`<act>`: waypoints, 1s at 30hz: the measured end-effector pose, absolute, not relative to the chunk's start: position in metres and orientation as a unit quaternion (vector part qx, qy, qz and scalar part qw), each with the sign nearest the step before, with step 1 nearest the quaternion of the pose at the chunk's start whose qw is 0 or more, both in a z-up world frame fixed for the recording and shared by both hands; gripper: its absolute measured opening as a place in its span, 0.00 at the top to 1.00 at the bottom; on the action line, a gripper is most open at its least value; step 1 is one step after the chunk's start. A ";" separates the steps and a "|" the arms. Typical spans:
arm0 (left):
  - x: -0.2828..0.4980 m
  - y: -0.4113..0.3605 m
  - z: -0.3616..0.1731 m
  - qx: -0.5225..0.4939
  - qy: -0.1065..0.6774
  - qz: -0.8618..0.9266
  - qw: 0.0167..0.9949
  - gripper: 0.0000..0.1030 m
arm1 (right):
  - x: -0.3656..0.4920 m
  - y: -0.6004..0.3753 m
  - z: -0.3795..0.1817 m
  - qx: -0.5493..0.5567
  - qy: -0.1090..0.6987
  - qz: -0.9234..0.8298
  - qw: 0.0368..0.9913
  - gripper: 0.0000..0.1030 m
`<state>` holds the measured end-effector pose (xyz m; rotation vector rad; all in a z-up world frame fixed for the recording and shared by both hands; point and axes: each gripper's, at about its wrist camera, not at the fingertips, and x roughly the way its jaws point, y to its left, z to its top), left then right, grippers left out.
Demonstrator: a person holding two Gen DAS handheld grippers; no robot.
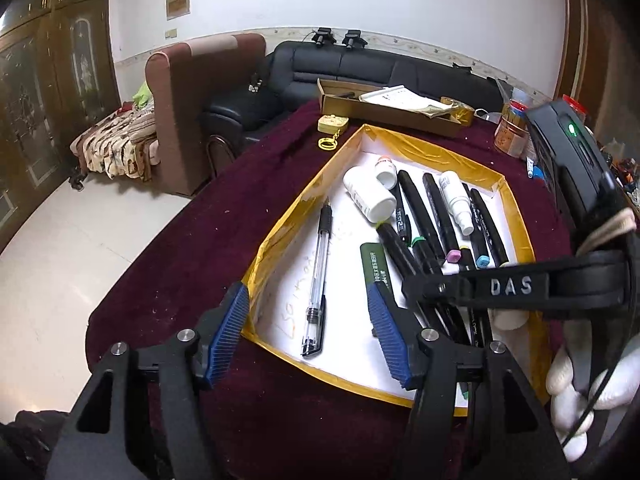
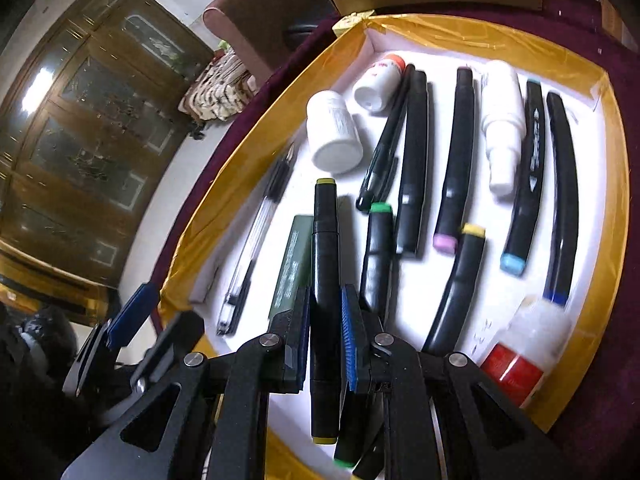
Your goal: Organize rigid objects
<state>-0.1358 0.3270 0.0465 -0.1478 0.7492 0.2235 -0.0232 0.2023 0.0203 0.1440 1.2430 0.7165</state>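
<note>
The left gripper (image 1: 308, 336) hangs low with its blue-padded jaws spread wide, nothing between them. The right gripper (image 2: 326, 334) has its jaws pressed together on a marker (image 2: 325, 264). A white-gloved right hand (image 1: 580, 392) holds its handle.

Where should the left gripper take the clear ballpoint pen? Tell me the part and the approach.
Grip the clear ballpoint pen across its transparent barrel, mid-length, coming straight down. It lies flat on the tray floor, alone on the tray's left side, with bare floor either side for the fingers. The left gripper is open and nearly astride it.
</note>
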 end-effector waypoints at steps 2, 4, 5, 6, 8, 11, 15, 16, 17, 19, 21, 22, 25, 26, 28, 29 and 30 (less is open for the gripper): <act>-0.136 0.328 0.045 -0.071 0.364 0.109 0.922 0.38 | -0.020 0.206 0.022 0.064 0.567 0.320 0.757 0.87; -0.136 0.329 0.046 -0.072 0.363 0.107 0.923 0.38 | -0.019 0.209 0.024 0.066 0.566 0.315 0.759 0.87; -0.136 0.329 0.046 -0.072 0.363 0.106 0.923 0.38 | -0.019 0.210 0.025 0.067 0.565 0.313 0.761 0.86; -0.136 0.329 0.046 -0.072 0.363 0.105 0.923 0.38 | -0.019 0.211 0.027 0.065 0.564 0.312 0.762 0.86; -0.136 0.329 0.046 -0.071 0.363 0.104 0.923 0.38 | -0.020 0.217 0.029 0.065 0.559 0.314 0.764 0.85; -0.137 0.328 0.045 -0.071 0.364 0.105 0.923 0.38 | -0.022 0.214 0.035 0.065 0.548 0.321 0.770 0.84; -0.137 0.327 0.045 -0.072 0.365 0.106 0.922 0.37 | -0.028 0.204 0.045 0.068 0.530 0.328 0.779 0.77; -0.137 0.326 0.045 -0.071 0.366 0.106 0.922 0.37 | -0.028 0.201 0.046 0.071 0.527 0.330 0.780 0.75; -0.137 0.325 0.046 -0.070 0.367 0.107 0.921 0.37 | -0.029 0.196 0.049 0.075 0.523 0.332 0.781 0.74; -0.137 0.323 0.046 -0.066 0.368 0.108 0.921 0.37 | -0.029 0.190 0.052 0.084 0.518 0.334 0.783 0.72; -0.137 0.320 0.047 -0.062 0.369 0.110 0.921 0.37 | -0.029 0.182 0.055 0.094 0.512 0.334 0.785 0.72; -0.137 0.319 0.048 -0.060 0.369 0.110 0.921 0.37 | -0.028 0.176 0.057 0.100 0.508 0.334 0.787 0.72; -0.140 0.318 0.054 -0.061 0.354 0.120 0.925 0.37 | -0.030 0.158 0.063 0.103 0.494 0.331 0.798 0.71; -0.143 0.319 0.059 -0.068 0.342 0.126 0.929 0.37 | -0.030 0.154 0.064 0.100 0.489 0.330 0.801 0.71; -0.150 0.322 0.069 -0.084 0.313 0.133 0.937 0.37 | -0.034 0.142 0.068 0.092 0.474 0.328 0.812 0.68; -0.154 0.323 0.075 -0.091 0.298 0.138 0.940 0.37 | -0.037 0.134 0.071 0.087 0.463 0.325 0.820 0.67; -0.160 0.324 0.082 -0.101 0.278 0.143 0.945 0.35 | -0.039 0.129 0.074 0.082 0.452 0.321 0.828 0.64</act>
